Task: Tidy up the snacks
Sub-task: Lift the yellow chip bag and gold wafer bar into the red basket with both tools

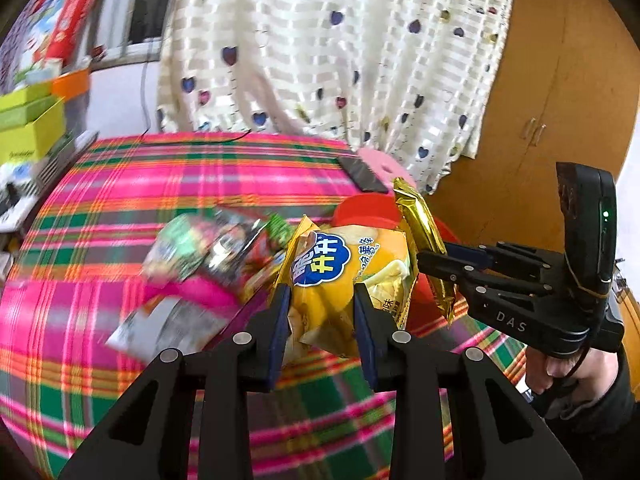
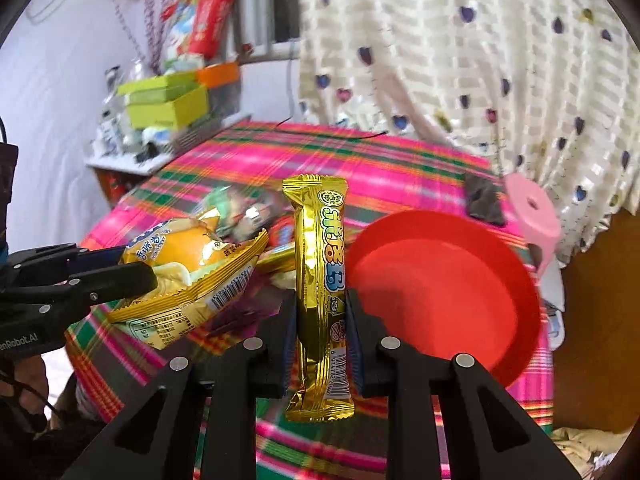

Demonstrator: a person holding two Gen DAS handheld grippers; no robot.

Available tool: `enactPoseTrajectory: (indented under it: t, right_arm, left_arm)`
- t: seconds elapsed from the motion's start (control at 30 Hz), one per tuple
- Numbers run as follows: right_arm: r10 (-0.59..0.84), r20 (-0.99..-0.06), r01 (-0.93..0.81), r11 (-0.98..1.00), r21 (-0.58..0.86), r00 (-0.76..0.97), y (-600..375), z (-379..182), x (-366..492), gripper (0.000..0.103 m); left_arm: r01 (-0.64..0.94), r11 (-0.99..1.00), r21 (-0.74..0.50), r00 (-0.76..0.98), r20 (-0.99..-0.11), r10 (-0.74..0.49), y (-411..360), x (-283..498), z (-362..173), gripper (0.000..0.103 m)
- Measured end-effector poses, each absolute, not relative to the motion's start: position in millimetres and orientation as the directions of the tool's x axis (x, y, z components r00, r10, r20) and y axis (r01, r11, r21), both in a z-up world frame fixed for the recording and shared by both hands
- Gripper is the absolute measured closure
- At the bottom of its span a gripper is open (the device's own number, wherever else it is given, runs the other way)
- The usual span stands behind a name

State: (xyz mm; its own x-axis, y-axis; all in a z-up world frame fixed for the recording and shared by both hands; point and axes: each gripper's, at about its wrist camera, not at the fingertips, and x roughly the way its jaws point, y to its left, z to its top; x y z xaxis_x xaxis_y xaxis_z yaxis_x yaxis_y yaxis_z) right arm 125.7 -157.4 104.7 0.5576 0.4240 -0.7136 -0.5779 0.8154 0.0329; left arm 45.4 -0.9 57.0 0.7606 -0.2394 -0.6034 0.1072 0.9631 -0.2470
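— Left view? What do you see?
— The left gripper (image 1: 320, 312) jaws pinch the chip bag (image 1: 344, 276), up over the plaid bench (image 1: 140, 184).
— Right view?
— The right gripper (image 2: 320, 332) jaws squeeze a gold bar (image 2: 320, 280), upright, beside the red bowl (image 2: 448, 288).

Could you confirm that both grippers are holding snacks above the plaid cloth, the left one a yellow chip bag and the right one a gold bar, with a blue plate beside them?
Almost right: the plate is red, not blue, as the right wrist view shows. The rest holds: the left gripper grips the yellow chip bag and the right gripper the gold bar, above the plaid cloth.
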Motion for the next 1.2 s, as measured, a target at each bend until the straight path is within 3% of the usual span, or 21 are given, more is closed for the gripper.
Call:
enactPoseTrajectory:
  t: [0.57, 1.2]
  right_arm:
    - [0.291, -0.807, -0.348, 0.931, 0.114, 0.514, -232.5, 54.5, 211.5, 0.082]
    - [0.254, -0.818, -0.277, 0.953, 0.121, 0.517, -258.6, 48.4, 213.0, 0.078]
  left_arm:
    - [0.195, 0.957, -0.214, 0.667, -0.687, -0.289, -72.7, 156.8, 36.8, 0.071]
    - [0.224, 0.951, -0.212, 0.598, -0.741, -0.306, -101.1, 178.6, 13.3, 0.068]
